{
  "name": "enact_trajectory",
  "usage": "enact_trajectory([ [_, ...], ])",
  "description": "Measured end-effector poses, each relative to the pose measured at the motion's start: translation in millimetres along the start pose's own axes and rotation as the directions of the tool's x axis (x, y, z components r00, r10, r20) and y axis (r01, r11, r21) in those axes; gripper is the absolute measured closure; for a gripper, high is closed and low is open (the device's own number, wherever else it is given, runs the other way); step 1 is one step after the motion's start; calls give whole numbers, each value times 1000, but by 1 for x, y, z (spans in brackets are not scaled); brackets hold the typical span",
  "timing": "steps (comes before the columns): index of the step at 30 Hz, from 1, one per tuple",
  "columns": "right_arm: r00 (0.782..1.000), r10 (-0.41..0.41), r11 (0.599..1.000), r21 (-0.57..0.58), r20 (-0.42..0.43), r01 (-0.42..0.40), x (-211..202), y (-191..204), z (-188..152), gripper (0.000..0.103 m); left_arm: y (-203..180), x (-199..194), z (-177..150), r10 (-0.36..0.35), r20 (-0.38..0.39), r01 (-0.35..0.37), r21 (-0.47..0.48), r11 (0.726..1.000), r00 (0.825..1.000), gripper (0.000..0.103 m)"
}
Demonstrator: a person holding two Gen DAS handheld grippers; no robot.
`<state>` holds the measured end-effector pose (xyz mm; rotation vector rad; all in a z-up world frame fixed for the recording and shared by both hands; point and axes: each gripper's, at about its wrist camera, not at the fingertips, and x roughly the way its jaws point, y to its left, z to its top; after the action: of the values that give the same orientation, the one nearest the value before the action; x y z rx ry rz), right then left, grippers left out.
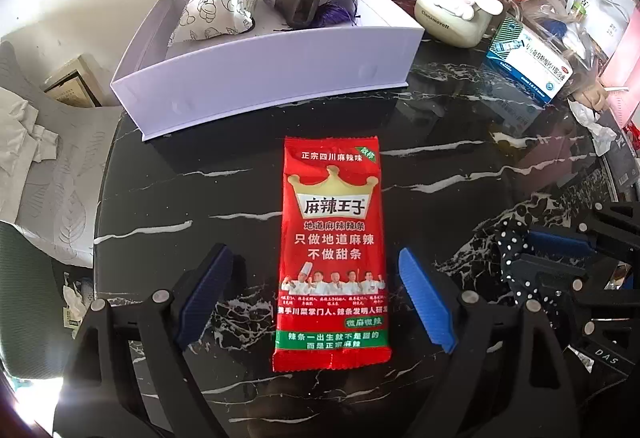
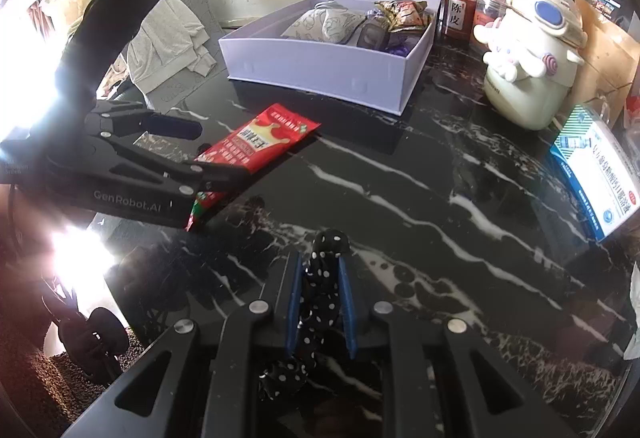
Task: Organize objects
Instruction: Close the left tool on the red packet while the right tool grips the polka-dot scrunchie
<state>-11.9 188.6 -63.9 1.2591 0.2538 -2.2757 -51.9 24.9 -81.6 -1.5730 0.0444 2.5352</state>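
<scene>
Across the black marbled surface (image 1: 460,166), open room lies right of the red snack packet (image 1: 333,250), while the white box (image 1: 260,78) closes off the far side near the surface's left edge. "Cinnamoroll" is printed on the cream jar (image 1: 456,10). The packet lies flat, its long axis running toward the box, between the left gripper (image 1: 316,298) jaws, which stand wide apart. The right gripper (image 2: 322,302) jaws are clamped on a black polka-dot band (image 2: 320,294).
</scene>
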Motion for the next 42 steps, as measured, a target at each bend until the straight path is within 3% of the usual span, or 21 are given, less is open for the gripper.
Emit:
enact_trajectory([
  [16, 1000, -21, 1000, -10, 19, 22, 13, -18, 26, 86, 0, 16, 14, 38, -6, -37, 14, 999, 999, 19],
  [23, 999, -21, 1000, 1, 37, 21, 9, -22, 23, 68, -1, 17, 11, 55, 26, -54, -15, 998, 998, 12],
  [28, 999, -22, 1000, 15, 26, 21, 7, -23, 18, 67, -1, 19, 9, 71, 31, -70, -40, 997, 997, 1],
  [36, 1000, -18, 998, 55, 13, 17, 8, -25, 8, 65, -1, 19, 8, 80, 35, -78, -62, 995, 996, 1],
  [42, 1000, -18, 998, 64, -3, 18, 11, -21, 5, 56, 0, 18, 7, 81, 45, -78, -63, 995, 996, 1],
])
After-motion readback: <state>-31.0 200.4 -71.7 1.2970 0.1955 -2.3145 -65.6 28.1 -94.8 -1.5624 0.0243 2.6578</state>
